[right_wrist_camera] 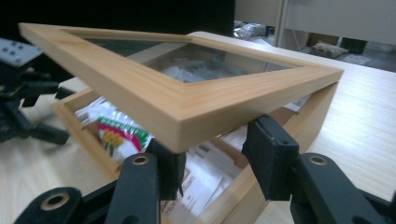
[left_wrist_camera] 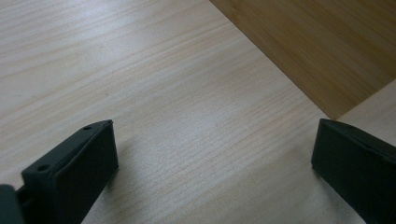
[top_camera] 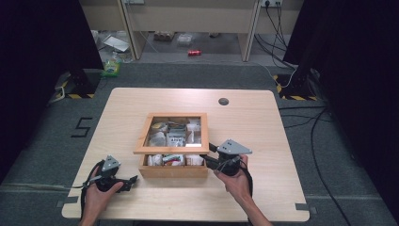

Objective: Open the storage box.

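Note:
A shallow wooden box (top_camera: 173,172) sits mid-table with several small packets (top_camera: 175,160) in its compartments. Its glass-paned lid (top_camera: 171,151) is tilted up at the front, the back edge still on the box. My right gripper (top_camera: 210,154) is shut on the lid's front right corner. In the right gripper view that corner of the lid (right_wrist_camera: 187,126) sits between the two jaws of the right gripper (right_wrist_camera: 212,154), above a colourful packet (right_wrist_camera: 119,133). My left gripper (top_camera: 133,182) lies open on the bare table (left_wrist_camera: 163,93), left of the box's front, holding nothing (left_wrist_camera: 212,154).
The box's front wall (left_wrist_camera: 317,42) is close ahead of the left jaws. A round dark hole (top_camera: 223,101) marks the table's far side. Cables, a red can (top_camera: 194,52) and clutter lie on the floor beyond. The left gripper (right_wrist_camera: 18,107) is across the box.

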The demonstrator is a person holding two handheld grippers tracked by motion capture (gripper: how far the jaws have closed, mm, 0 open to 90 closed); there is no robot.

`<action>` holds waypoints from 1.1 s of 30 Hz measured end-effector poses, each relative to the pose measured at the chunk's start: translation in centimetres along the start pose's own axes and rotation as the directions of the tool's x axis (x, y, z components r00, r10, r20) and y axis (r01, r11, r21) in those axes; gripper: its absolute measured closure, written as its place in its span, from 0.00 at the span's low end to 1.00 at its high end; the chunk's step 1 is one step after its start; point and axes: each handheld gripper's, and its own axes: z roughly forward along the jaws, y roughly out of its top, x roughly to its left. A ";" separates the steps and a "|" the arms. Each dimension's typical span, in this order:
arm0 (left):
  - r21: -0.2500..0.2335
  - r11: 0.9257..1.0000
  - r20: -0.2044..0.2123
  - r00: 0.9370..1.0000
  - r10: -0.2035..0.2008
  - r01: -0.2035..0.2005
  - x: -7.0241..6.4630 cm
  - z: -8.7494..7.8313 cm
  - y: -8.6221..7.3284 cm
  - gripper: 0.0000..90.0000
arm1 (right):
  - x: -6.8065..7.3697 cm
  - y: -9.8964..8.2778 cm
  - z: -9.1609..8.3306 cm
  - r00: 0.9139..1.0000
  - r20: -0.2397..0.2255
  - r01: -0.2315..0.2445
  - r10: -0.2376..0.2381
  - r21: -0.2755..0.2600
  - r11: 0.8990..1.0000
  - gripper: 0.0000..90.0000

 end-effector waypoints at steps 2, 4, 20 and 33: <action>0.000 1.000 0.000 1.000 0.000 0.000 0.0 0.0 0.0 0.00 | -0.4 0.2 0.3 1.000 -0.005 -0.026 0.026 -0.009 1.000 0.65; 0.000 1.000 0.000 1.000 0.000 0.000 0.0 0.0 0.0 0.00 | -0.7 0.3 0.6 0.999 -0.004 -0.042 0.042 -0.012 0.999 0.65; -0.003 1.000 -0.001 1.000 -0.002 0.002 0.0 0.0 0.0 0.00 | -1.5 1.9 1.5 0.999 0.016 -0.038 0.038 -0.049 0.998 0.66; -0.002 1.000 -0.001 1.000 -0.001 0.001 0.0 0.0 0.0 0.00 | -1.9 4.2 2.2 0.999 0.044 0.009 -0.005 -0.072 0.997 0.66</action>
